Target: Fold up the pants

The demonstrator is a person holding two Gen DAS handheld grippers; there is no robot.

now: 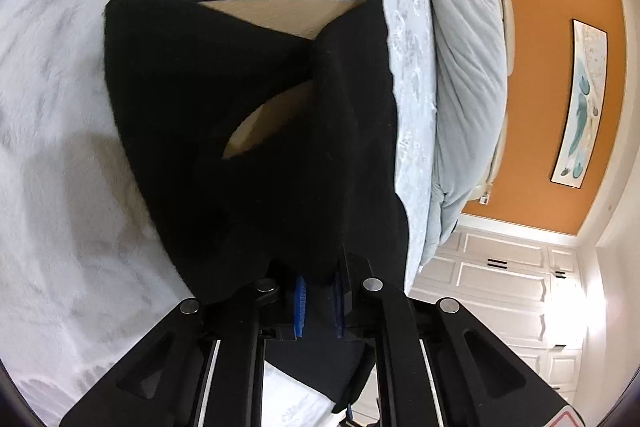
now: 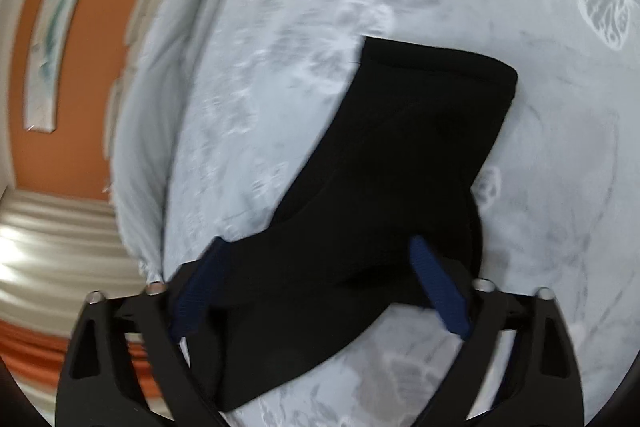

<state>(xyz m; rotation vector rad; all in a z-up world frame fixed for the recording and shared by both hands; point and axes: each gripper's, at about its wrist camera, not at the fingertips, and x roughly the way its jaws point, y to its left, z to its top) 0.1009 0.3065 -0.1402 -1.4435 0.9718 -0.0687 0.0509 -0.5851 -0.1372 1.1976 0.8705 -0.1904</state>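
Black pants point(image 1: 248, 115) lie on a pale grey bedspread point(image 1: 60, 107), with a tan lining showing at gaps in the cloth. My left gripper point(image 1: 320, 291) is shut on the near edge of the pants, its blue pads pinching the fabric. In the right wrist view the pants point(image 2: 400, 155) stretch away from me in a band. My right gripper point(image 2: 320, 279) is open, its blue pads wide apart on either side of the near cloth, which lies between them. This view is blurred.
A rumpled pale blue duvet point(image 1: 468, 87) lies along the bed's far side. Beyond are an orange wall with a long picture point(image 1: 580, 103) and white cabinet doors point(image 1: 500, 283). The bedspread point(image 2: 560, 187) has butterfly prints.
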